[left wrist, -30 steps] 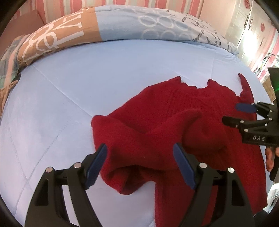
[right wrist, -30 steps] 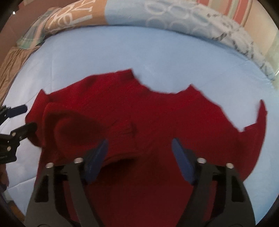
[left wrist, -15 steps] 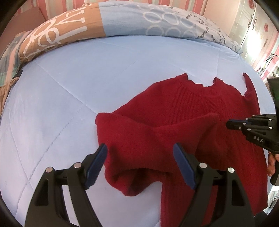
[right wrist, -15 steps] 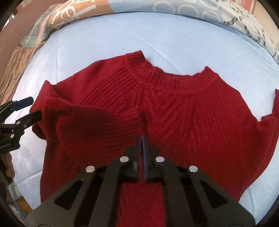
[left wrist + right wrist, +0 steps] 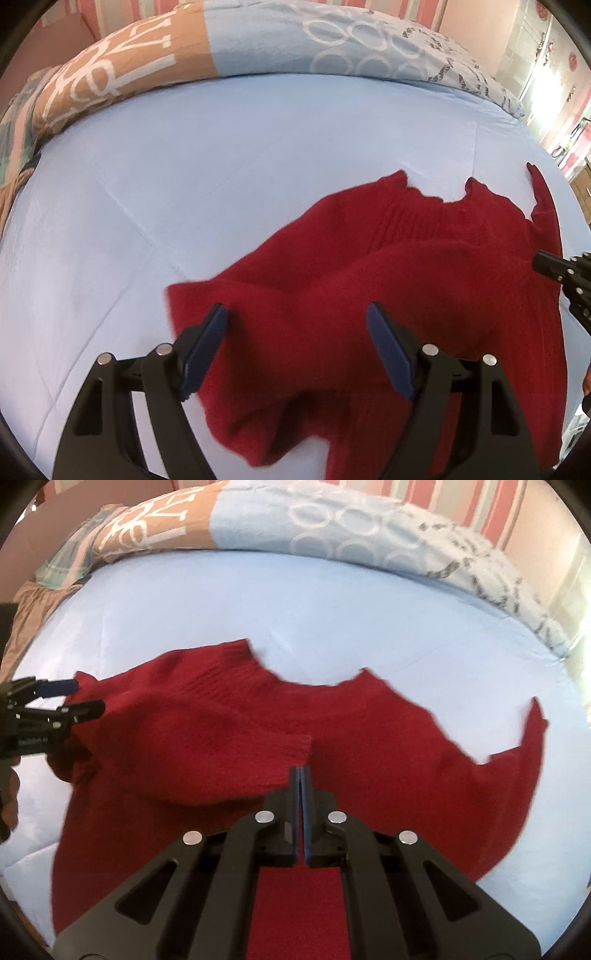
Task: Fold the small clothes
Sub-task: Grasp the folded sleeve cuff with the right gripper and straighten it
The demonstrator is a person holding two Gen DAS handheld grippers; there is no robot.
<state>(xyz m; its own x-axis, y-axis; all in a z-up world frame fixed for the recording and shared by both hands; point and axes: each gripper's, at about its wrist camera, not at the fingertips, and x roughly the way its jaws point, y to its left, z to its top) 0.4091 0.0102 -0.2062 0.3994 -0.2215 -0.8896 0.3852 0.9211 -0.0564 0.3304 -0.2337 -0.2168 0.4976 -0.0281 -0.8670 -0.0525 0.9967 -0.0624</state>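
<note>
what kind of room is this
Most likely a bedroom: a red sweater lies on a bed's light blue sheet, with a patterned quilt bunched along its far edge before a pink striped wall.

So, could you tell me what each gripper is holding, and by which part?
Right gripper: shut at the ribbed cuff of the red sweater; whether cloth is pinched is unclear. Left gripper: open, holding nothing.

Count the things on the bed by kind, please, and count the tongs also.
Red sweater: 1
Patterned quilt at the far edge of the bed: 1
Tongs: 2, left tongs open above the sweater, right tongs shut
Total: 4
</note>
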